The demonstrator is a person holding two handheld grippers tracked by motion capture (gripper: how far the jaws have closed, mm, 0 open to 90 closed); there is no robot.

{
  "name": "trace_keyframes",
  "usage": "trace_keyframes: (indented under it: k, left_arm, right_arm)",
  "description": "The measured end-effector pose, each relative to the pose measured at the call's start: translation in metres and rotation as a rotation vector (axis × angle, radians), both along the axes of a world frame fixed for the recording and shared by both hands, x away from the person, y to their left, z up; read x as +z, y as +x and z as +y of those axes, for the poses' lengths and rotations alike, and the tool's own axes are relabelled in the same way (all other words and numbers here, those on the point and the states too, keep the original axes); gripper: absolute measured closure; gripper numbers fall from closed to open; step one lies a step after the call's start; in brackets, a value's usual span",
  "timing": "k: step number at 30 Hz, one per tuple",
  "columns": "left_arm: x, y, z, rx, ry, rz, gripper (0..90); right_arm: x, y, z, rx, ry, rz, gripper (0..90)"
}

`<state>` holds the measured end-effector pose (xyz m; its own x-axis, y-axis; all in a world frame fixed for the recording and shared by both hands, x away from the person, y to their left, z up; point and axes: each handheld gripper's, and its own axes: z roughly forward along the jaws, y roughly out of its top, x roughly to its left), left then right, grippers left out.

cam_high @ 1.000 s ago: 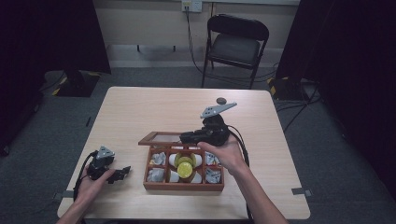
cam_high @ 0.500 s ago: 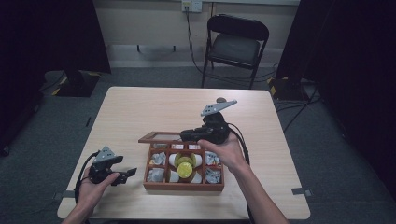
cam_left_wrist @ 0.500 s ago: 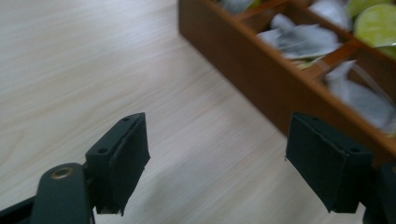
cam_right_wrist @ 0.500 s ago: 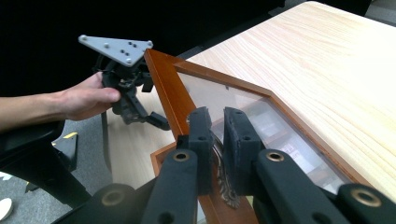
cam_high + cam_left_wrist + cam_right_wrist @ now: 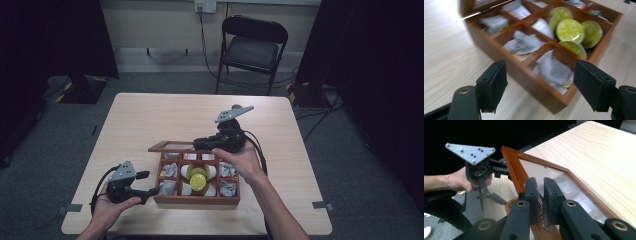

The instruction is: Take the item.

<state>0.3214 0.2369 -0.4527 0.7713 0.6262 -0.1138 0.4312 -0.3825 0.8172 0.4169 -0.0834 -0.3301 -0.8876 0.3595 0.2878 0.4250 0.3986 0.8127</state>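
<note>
A wooden compartment box [image 5: 195, 200] stands near the table's front, holding grey sachets [image 5: 524, 43] and yellow-green round capsules [image 5: 570, 30]. Its glass-paned lid [image 5: 511, 162] is raised at the back. My right gripper [image 5: 197, 145] is shut on the metal clasp [image 5: 544, 221] on the lid's frame. My left gripper [image 5: 149, 184] hovers just off the box's left front corner, pointing at it. Its jaws have just been closing and stand open, with no pad touching the box wall [image 5: 486, 42] in front of them.
The light wood table [image 5: 165, 115] has bare room behind and to the left of the box. A black folding chair [image 5: 252, 50] stands beyond the far edge. Cables trail from both grippers toward the front edge.
My left gripper has moved right and a little up, toward the box's left side, with its jaws narrower. The right gripper has stayed in place with the lid up.
</note>
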Motion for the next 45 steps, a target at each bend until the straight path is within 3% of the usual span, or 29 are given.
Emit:
trace_keyframes:
  k: [10,13,20,28,31,34,45]
  left_arm:
    - [0.007,-0.003,-0.021,-0.059,-0.026,0.002,29.2]
    - [0.007,-0.003,-0.033,-0.091,0.003,0.010,31.1]
    - [0.004,0.002,-0.065,-0.164,0.015,0.011,31.3]
    - [0.005,0.015,-0.088,-0.179,0.010,0.028,29.5]
    - [0.003,0.019,-0.095,-0.185,0.021,0.049,29.4]
    - [0.002,0.021,-0.101,-0.186,0.029,0.045,28.8]
    - [-0.003,0.036,-0.123,-0.200,0.100,0.062,26.1]
  right_arm:
    - [0.000,0.001,0.000,0.001,0.000,-0.002,82.1]
    - [0.001,0.001,0.000,0.001,0.000,-0.002,82.1]
    - [0.000,0.000,0.000,0.002,0.000,-0.001,82.2]
    - [0.000,0.001,0.000,0.003,0.002,-0.002,82.2]
    - [0.001,0.001,0.000,0.002,0.002,-0.002,82.2]
    - [0.001,0.001,0.000,0.003,0.001,-0.005,82.2]
    - [0.002,0.002,0.000,0.004,0.002,-0.004,82.3]
